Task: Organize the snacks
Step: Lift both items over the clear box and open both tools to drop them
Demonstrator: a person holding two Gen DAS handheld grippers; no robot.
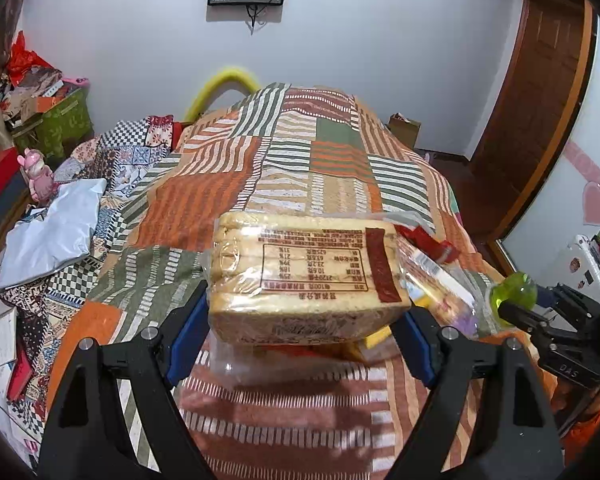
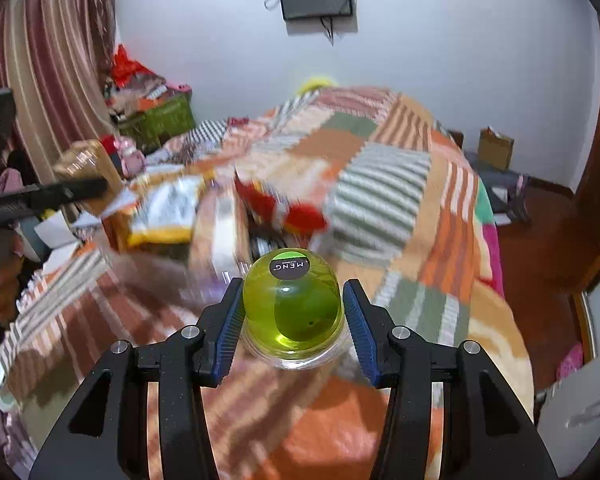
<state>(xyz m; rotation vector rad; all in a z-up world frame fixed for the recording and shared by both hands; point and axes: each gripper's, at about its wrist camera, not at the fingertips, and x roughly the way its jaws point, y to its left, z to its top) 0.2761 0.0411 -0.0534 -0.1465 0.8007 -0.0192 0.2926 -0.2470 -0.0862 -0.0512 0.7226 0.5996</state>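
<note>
My left gripper (image 1: 300,312) is shut on a clear-wrapped pack of sliced bread (image 1: 300,272) with a brown nutrition label, held above the patchwork bed. My right gripper (image 2: 294,300) is shut on a green jelly cup (image 2: 292,304) with a black round "MENG" label, held above the bed. The jelly cup (image 1: 512,296) and the right gripper also show at the right edge of the left wrist view. Other snack packs lie on the bed: a red pack (image 2: 284,208), a yellow-edged white bag (image 2: 168,212), and a clear pack (image 1: 436,280) just right of the bread.
The bed has an orange, green and white patchwork blanket (image 1: 300,160). Clutter, a green box (image 1: 60,120) and a pink toy (image 1: 40,176) line the left side. A wooden door (image 1: 532,92) and a cardboard box (image 2: 496,148) are on the right.
</note>
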